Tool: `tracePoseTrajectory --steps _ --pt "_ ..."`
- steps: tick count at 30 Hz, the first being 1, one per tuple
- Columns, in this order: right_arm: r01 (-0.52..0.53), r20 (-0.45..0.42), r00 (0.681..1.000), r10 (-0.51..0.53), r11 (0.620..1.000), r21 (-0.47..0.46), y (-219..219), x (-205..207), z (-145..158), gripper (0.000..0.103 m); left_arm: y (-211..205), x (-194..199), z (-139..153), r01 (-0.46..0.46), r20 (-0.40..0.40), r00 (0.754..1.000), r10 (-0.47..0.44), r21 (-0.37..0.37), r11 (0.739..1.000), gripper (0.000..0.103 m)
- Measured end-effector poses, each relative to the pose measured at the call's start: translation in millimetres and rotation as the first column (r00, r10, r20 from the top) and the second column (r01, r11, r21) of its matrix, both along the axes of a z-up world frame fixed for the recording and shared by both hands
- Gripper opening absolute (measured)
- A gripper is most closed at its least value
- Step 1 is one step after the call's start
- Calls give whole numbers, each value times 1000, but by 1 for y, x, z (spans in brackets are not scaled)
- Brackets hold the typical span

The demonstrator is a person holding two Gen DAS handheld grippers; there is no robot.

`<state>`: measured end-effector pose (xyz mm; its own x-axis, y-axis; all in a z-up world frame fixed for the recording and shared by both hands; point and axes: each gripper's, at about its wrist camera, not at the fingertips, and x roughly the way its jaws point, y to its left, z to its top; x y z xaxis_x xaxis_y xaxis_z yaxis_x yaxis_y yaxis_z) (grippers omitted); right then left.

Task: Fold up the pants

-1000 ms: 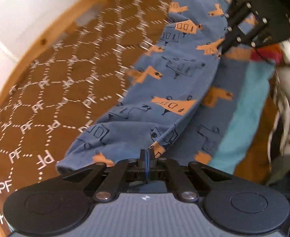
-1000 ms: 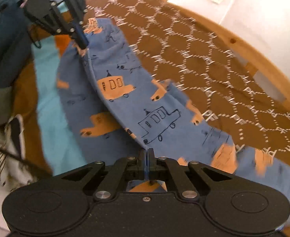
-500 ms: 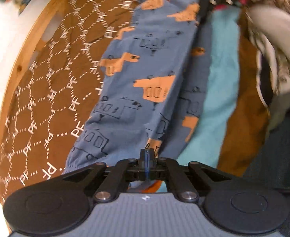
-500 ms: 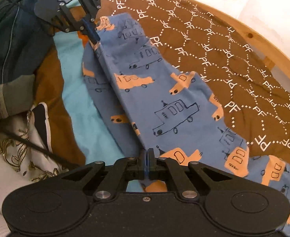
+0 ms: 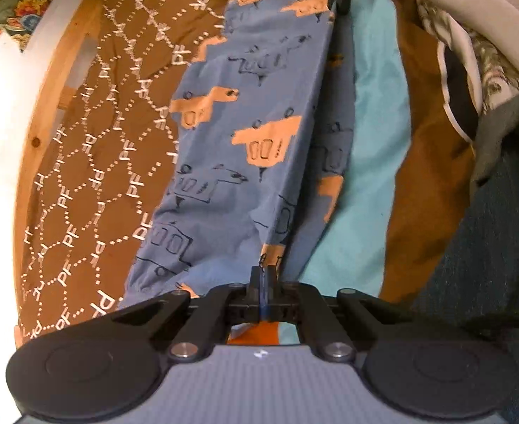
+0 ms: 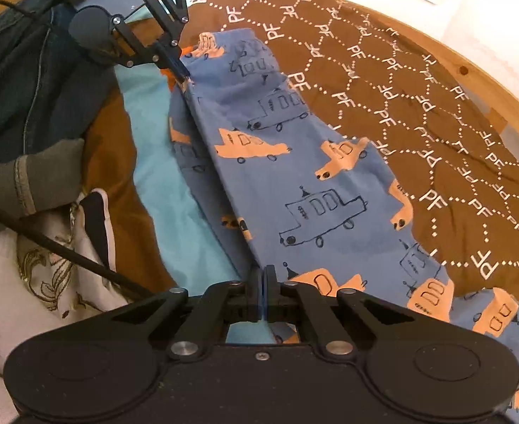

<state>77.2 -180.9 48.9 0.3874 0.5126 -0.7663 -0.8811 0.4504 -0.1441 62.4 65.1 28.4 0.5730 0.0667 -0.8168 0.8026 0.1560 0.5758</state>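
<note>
Blue pants (image 6: 294,176) w/ orange car print lie lengthwise on a brown "PF" bedspread (image 6: 418,99), one leg folded over the other. Left tongs (image 5: 263,275) clamped on the fabric edge at one end; right tongs (image 6: 262,279) clamped on the same long fold edge at the other end. That edge runs taut between them, just beside a teal cloth (image 6: 174,190). Clothes pile (image 6: 22,99) crowds that side; opposite side has open bedspread up to the wooden bed frame (image 6: 471,70).

pants (image 6: 287,176): blue, orange and outlined vehicles | bedcover (image 6: 418,81): brown, white dotted hexagons, "PF" letters
</note>
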Motion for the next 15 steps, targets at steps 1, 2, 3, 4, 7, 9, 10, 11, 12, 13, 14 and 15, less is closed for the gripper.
tracePoseTrajectory --steps 1,2,3,4,7,9,10,11,12,13,14,15 --pt "-3 -4 1000 3 1000 -1 1 0 -2 0 0 0 -2 2 -8 1000 -2 7 1000 0" --pt "-3 -7 1000 3 1000 -3 1 0 -3 0 0 0 -4 6 -19 1000 -6 13 1000 0" --pt "-5 -2 1000 5 1000 -5 1 -1 -2 0 -1 0 -5 11 -25 1000 -10 15 1000 0" --pt "-7 6 1000 7 1000 -9 2 -2 -1 0 -1 0 -5 13 -32 999 -13 16 1000 0" --pt "9 11 1000 -8 1000 -13 3 0 -3 7 0 6 -4 3 -82 997 -4 -16 1000 3" --pt "32 -15 999 -32 999 -2 0 3 -4 13 2 11 0 -38 -102 994 33 -46 998 16" --pt "46 -28 999 -45 999 11 -4 5 -3 22 3 16 4 -67 -115 992 59 -72 995 19" --pt "57 -38 998 -56 998 19 -8 6 -1 30 4 22 10 -104 -133 987 90 -104 989 26" --pt "77 -45 996 -76 996 34 -14 8 3 47 5 28 16 -144 -158 980 120 -148 978 35" --pt "98 -53 994 -95 994 52 -20 10 7 60 4 34 23 -183 -180 972 149 -195 964 41" --pt "132 -70 989 -127 988 76 -30 14 11 64 4 42 29 -223 -205 963 175 -246 943 50" --pt "166 -79 984 -159 982 92 -38 17 14 68 1 49 34 -251 -226 956 188 -295 922 50"
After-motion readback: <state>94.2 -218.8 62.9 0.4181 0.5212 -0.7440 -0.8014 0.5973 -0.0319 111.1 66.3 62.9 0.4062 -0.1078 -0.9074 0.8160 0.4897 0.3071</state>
